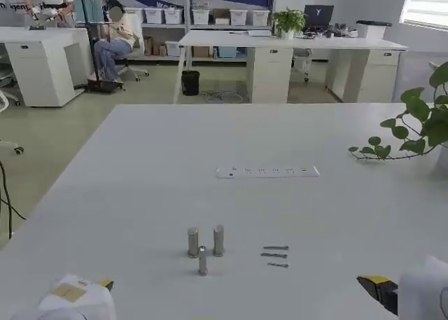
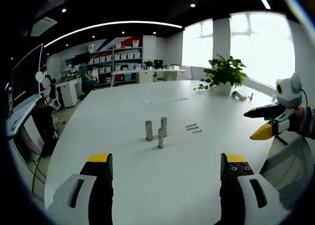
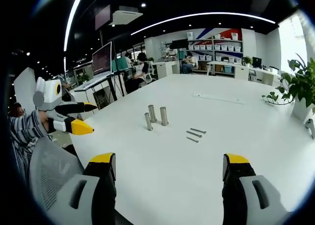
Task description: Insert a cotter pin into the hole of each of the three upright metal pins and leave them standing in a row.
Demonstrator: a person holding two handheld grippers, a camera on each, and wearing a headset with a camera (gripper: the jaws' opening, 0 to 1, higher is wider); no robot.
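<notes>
Three upright metal pins [image 1: 204,247] stand in a tight cluster on the white table [image 1: 140,180]; they also appear as pins [image 2: 156,131] and pins [image 3: 155,116]. Three cotter pins [image 1: 275,255] lie flat just right of them, seen too as cotter pins [image 2: 193,128] and cotter pins [image 3: 193,134]. My left gripper [image 2: 167,167] is open, well short of the pins, with nothing between its jaws. My right gripper [image 3: 170,166] is open too, equally far back. In the head view the left gripper [image 1: 77,297] sits at the bottom left and the right gripper [image 1: 381,292] at the bottom right.
A white power strip [image 1: 267,171] lies across the table beyond the pins. A potted plant [image 1: 413,127] trails over the right edge. Desks, shelves with bins and seated people are in the room behind.
</notes>
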